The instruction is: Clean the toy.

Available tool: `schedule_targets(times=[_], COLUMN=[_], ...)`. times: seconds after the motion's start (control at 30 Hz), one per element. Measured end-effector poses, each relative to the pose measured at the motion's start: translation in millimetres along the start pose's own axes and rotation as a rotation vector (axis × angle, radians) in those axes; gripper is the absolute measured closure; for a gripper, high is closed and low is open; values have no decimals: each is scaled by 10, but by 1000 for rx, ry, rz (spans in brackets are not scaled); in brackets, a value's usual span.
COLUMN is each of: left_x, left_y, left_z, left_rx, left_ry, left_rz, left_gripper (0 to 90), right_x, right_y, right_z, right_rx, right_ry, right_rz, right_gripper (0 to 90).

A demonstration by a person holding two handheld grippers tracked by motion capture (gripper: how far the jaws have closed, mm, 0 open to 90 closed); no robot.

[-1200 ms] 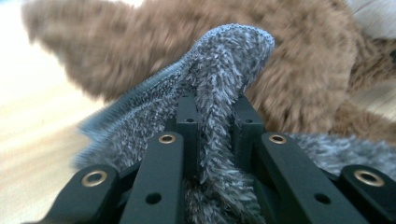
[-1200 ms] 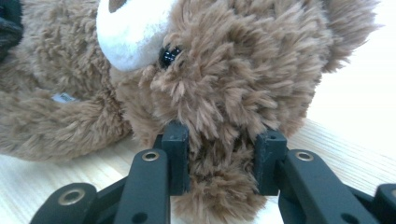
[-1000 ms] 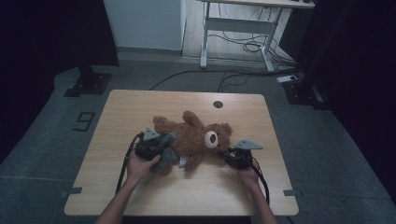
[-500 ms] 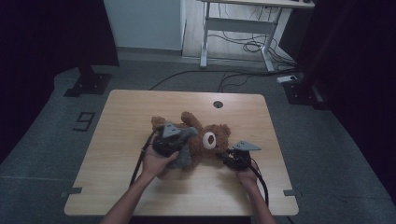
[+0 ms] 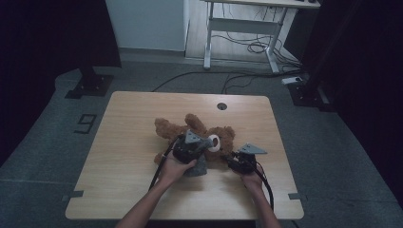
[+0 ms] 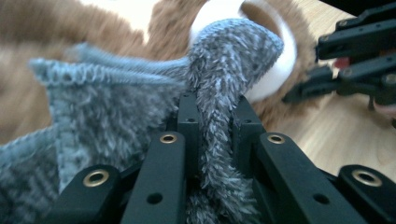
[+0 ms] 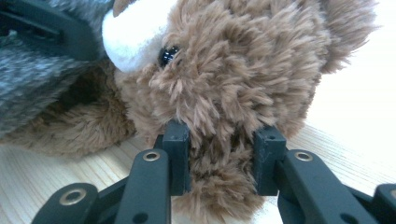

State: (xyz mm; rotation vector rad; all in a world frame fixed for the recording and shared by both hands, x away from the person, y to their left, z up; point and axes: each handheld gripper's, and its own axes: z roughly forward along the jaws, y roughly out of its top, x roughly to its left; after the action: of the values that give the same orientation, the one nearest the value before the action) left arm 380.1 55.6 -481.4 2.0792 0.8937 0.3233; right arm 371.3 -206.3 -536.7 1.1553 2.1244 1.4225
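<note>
Bear: brown plush teddy bear (image 5: 199,133) w/ white muzzle lies on its back mid-table, head toward the right gripper.
Cloth: grey fuzzy knit garment (image 6: 116,107) lies over bear's body, one fold pulled up at the muzzle.
L gripper: left gripper (image 6: 212,121) jaws nearly closed, pinching that grey fold; high view puts it over bear's chest, beside the head.
R gripper: right gripper (image 7: 222,154) jaws part-closed on brown fur of bear's head, below the eye.
Views: gripper views show both pinches close up; high view shows bear's spot on the light wooden table (image 5: 123,166), limbs spread.
Change: vs 1 s ago, L gripper + grey cloth have moved right, from bear's legs to its head; R gripper unmoved.
</note>
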Motion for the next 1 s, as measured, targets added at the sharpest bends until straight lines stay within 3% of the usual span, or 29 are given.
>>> schedule_targets(times=[0.13,0.27,0.43,0.5,0.6,0.73,0.87,1.0], left_x=[57,155,297,409,600,775,809,667], left_y=[-118,-224,-344,-412,-572,-762,-749,-572], left_z=[-139,-275,-502,-612,-703,-765,-861,-897], left_rx=[-4,-11,-37,-57,-39,-26,-44,-93], left_ry=[2,-2,50,71,86,109,136,98], left_rz=[3,-24,-40,-82,-148,-205,-211,-170], left_gripper=[775,776,776,775,775,774,774,775], right_x=[-8,-2,-7,-7,-11,-5,-7,-8], right_y=[-8,-26,-32,-35,-42,-43,-40,-36], right_z=[-2,-8,-13,-17,-18,-21,-18,-17], right_rx=[-3,-8,-9,-9,-10,-8,-10,-11], right_ry=[7,8,13,13,15,13,13,14], right_rz=[-1,-6,-6,-6,-8,-8,-2,4], right_gripper=[655,655,655,654,654,654,654,654])
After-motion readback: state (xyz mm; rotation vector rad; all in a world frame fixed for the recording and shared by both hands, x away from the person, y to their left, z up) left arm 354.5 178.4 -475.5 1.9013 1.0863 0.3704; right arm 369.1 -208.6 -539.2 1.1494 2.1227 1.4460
